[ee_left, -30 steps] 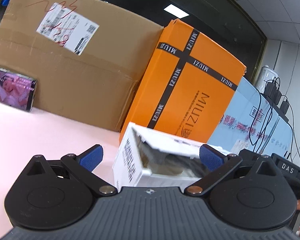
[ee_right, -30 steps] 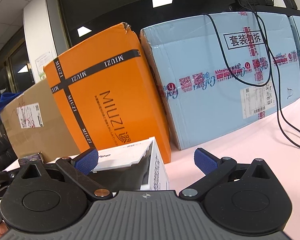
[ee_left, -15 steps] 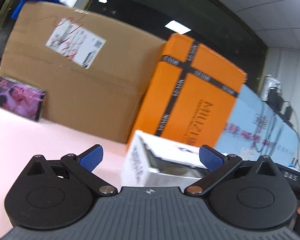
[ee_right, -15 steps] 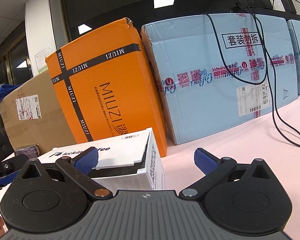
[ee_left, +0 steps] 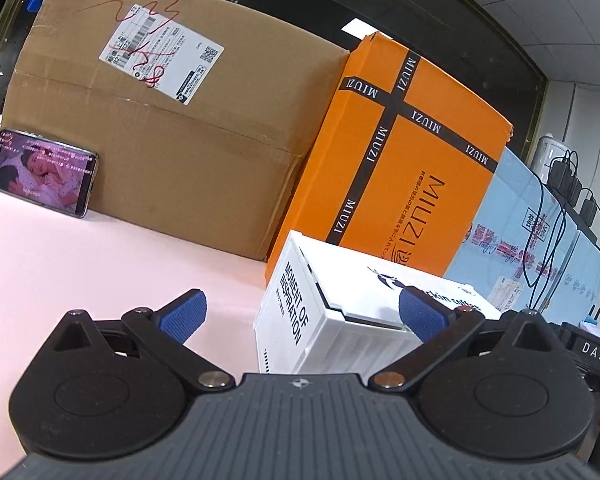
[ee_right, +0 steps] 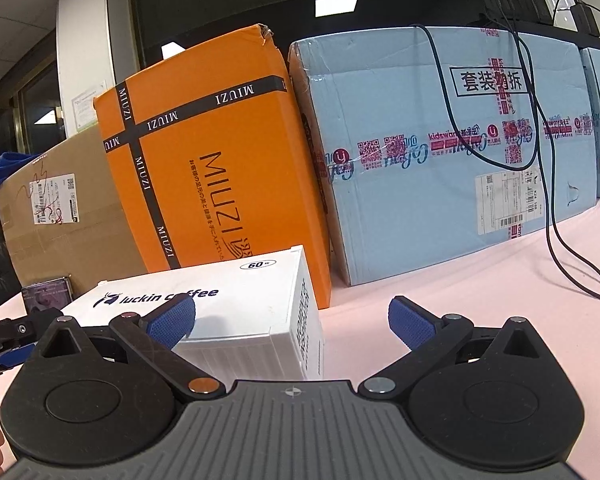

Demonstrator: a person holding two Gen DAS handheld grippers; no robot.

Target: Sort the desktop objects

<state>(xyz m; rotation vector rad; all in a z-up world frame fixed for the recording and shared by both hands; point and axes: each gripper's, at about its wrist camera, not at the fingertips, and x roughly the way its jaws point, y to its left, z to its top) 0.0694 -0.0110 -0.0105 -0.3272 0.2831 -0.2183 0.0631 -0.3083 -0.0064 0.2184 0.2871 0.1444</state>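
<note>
Both grippers, left (ee_left: 302, 312) & right (ee_right: 292, 318), wide open, empty; Luckin coffee box (ee_right: 236, 312): light, stiff card, prob. grip sides.

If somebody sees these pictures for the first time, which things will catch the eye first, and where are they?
The bright orange box stands at the back of the pink table, between a brown carton and a light blue carton. In front of it lies a closed white coffee box, with both grippers' jaws open beside it. A lit phone leans on the brown carton.
</note>
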